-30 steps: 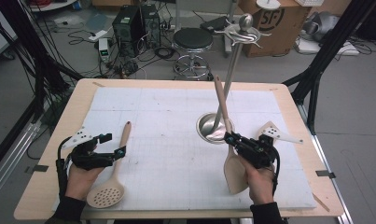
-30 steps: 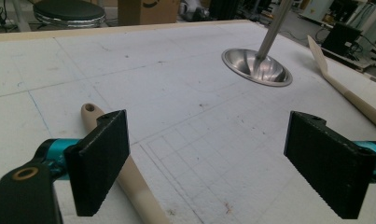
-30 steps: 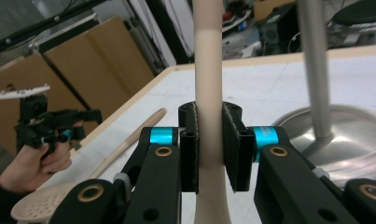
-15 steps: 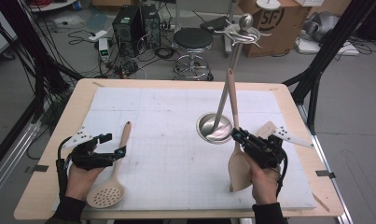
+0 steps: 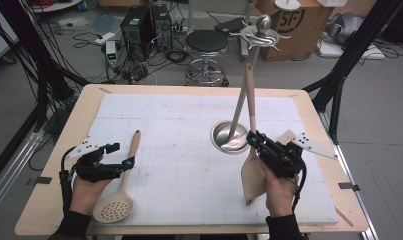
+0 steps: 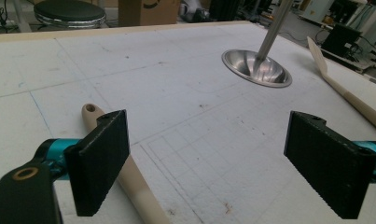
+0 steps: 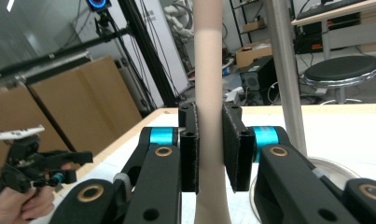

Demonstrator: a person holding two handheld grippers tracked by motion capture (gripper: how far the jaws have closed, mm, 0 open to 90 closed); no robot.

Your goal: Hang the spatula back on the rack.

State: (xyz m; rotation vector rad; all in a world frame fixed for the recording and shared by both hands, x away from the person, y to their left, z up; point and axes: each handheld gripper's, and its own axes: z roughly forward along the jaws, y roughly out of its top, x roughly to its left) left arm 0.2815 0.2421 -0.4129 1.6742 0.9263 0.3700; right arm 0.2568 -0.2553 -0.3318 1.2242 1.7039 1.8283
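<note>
Right gripper (image 5: 253, 141), at the lower right of the high view, has its two black jaws pressed on the neck of a wooden spatula (image 5: 251, 120) and holds it nearly upright. The spatula's flat blade hangs at the bottom, just above the white mat (image 5: 179, 125), and its handle rises toward the top of the frame. In the right gripper view the pale handle (image 7: 209, 93) stands between the two pads with no gap showing on either side.

Just left of the spatula stands a metal rack (image 5: 239, 120), a thin pole on a round dish base, with hooks at its top. The spatula's handle crosses close beside the pole.

At the lower left of the high view, the left gripper (image 5: 120, 156) rests low on the mat with its jaws spread wide, holding nothing. A slotted wooden spoon (image 5: 120, 192) lies flat beside it, its handle passing close by one jaw and its perforated bowl close to the table's near edge.

Between the two grippers the mat is open and bare across the middle. The wooden table (image 5: 91, 97) rim shows as a narrow border around the mat.
</note>
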